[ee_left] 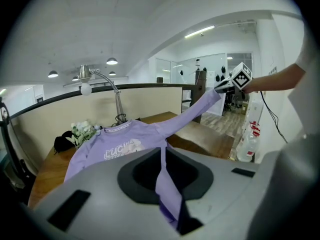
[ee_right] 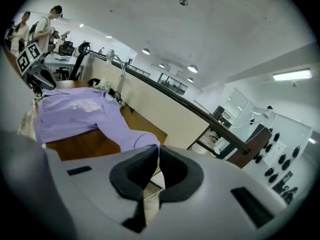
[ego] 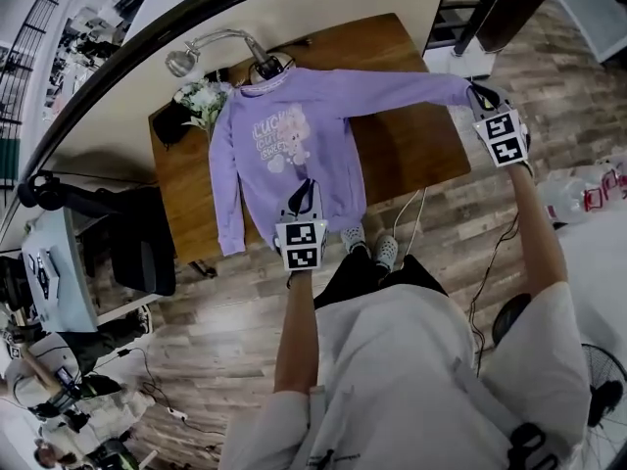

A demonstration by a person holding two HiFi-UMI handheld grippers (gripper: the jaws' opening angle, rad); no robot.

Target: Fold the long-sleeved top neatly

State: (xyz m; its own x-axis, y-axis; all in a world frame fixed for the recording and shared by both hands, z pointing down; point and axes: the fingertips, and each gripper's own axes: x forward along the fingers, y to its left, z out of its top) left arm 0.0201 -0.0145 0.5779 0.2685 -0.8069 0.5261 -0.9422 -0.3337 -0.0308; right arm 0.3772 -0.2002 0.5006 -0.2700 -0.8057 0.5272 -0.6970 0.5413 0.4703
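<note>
A purple long-sleeved top (ego: pixel 294 145) with a printed front lies on the wooden table (ego: pixel 411 150), collar toward the far edge. My left gripper (ego: pixel 303 196) is shut on the bottom hem at the near table edge; in the left gripper view a strip of purple cloth (ee_left: pixel 164 176) runs between the closed jaws. My right gripper (ego: pixel 478 95) is shut on the cuff of the right sleeve (ego: pixel 392 91) and holds it stretched out past the table's right side. The sleeve (ee_right: pixel 120 134) leads straight into that gripper's closed jaws. The other sleeve (ego: pixel 224 194) hangs down the left side.
A silver desk lamp (ego: pixel 211 42), white flowers (ego: pixel 202 98) and a black object (ego: pixel 168 123) stand at the table's far left corner. A dark chair (ego: pixel 137 243) is left of the table. Water bottles (ego: pixel 586 192) and a cable (ego: pixel 411 218) lie on the floor.
</note>
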